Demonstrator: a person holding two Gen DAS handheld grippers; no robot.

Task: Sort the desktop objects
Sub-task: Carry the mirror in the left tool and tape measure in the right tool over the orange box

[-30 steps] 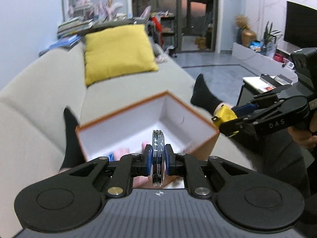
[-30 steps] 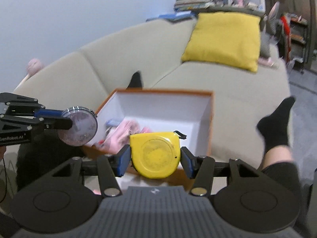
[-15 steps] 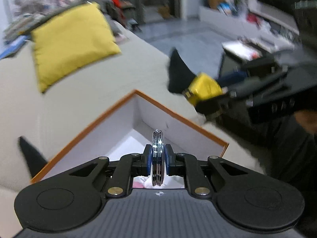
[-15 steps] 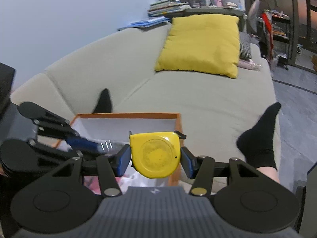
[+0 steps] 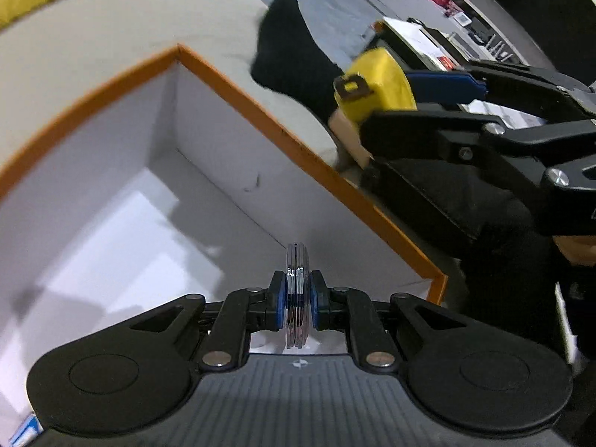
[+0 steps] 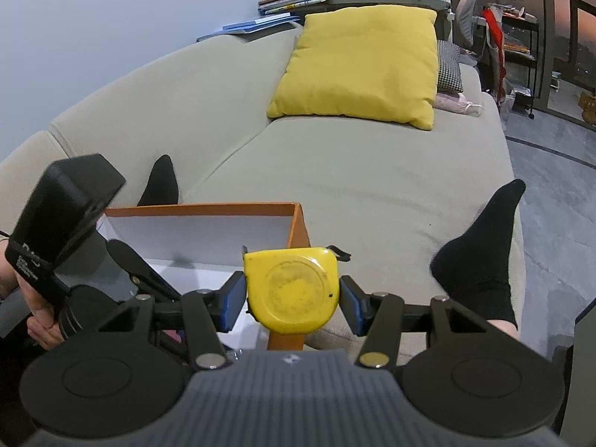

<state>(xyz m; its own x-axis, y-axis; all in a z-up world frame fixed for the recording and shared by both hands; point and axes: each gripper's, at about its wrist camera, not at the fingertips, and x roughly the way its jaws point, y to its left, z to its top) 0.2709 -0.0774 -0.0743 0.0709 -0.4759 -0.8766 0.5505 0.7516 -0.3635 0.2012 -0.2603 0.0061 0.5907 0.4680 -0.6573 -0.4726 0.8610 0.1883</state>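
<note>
The left gripper (image 5: 297, 300) is clenched on a thin round disc (image 5: 297, 290) held edge-on, tilted down over the white inside of the orange-rimmed box (image 5: 238, 85) just ahead of it. To its right, beyond the box's edge, the right gripper (image 6: 292, 300) grasps a yellow tape measure (image 6: 292, 290) by its sides. A black-socked foot (image 6: 480, 246) rests on the grey sofa (image 6: 365, 171) farther right.

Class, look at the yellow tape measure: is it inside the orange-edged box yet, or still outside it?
Outside. The right gripper holds the tape measure beside the box's orange rim, over the sofa.
</note>
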